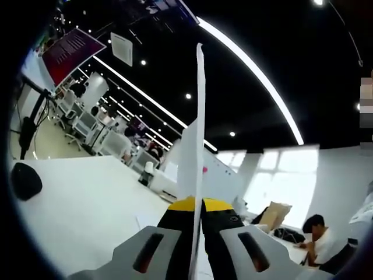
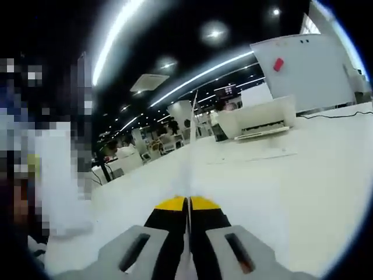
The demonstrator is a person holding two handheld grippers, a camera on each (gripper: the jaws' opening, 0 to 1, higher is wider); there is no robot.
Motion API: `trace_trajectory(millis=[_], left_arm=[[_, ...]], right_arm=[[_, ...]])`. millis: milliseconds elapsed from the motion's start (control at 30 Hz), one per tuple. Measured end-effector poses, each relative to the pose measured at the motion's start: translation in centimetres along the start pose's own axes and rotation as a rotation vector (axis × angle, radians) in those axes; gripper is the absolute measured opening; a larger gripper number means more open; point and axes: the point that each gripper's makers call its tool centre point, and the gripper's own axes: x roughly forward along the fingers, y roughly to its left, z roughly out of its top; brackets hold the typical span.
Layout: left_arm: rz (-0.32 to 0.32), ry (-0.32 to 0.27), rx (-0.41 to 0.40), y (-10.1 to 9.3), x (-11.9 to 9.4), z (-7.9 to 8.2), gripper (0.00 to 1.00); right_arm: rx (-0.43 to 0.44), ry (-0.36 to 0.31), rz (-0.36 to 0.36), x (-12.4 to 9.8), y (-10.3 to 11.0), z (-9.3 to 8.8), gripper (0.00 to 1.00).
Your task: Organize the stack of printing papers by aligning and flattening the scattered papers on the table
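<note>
We hold thin white printing papers (image 1: pixel 199 128) edge-on, both the left tool (image 1: pixel 197 205) and right tool (image 2: pixel 187 204) clamped on them; light, floppy, best gripped near opposite edges.

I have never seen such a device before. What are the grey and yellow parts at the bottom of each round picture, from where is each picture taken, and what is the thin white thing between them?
There is no robot here. A person carries one hand-held gripper in each hand, and a small wide-angle camera rides on each, looking forward along its two jaws. That is why the pictures are round and bent.

In the left gripper view, the grey parts with yellow tips are the left hand-held gripper. Its jaws are closed on white paper, seen edge-on, so it looks like a thin upright line.

The right gripper view shows the right hand-held gripper, also closed on paper.

Below lies a white table. On it sit a white printer and a flat sheet in front of it. A dark rounded object lies at the table's edge in the left gripper view.
</note>
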Motion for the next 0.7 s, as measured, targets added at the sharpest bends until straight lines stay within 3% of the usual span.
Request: trace_trajectory(millis=[267, 433, 700], left_arm=[[-0.002, 0.004, 0.004, 0.1, 0.3, 0.1, 0.06], [-0.005, 0.007, 0.004, 0.0, 0.5, 0.0, 0.06], [-0.01, 0.011, -0.001, -0.1, 0.7, -0.2, 0.06]], right_arm=[[-0.007, -0.071, 0.049, -1.0, 1.4, 2.1, 0.0], [-0.035, -0.075, 0.061, -1.2, 1.7, 2.5, 0.0], [-0.061, -0.137, 0.093, -2.0, 2.5, 5.9, 0.0]])
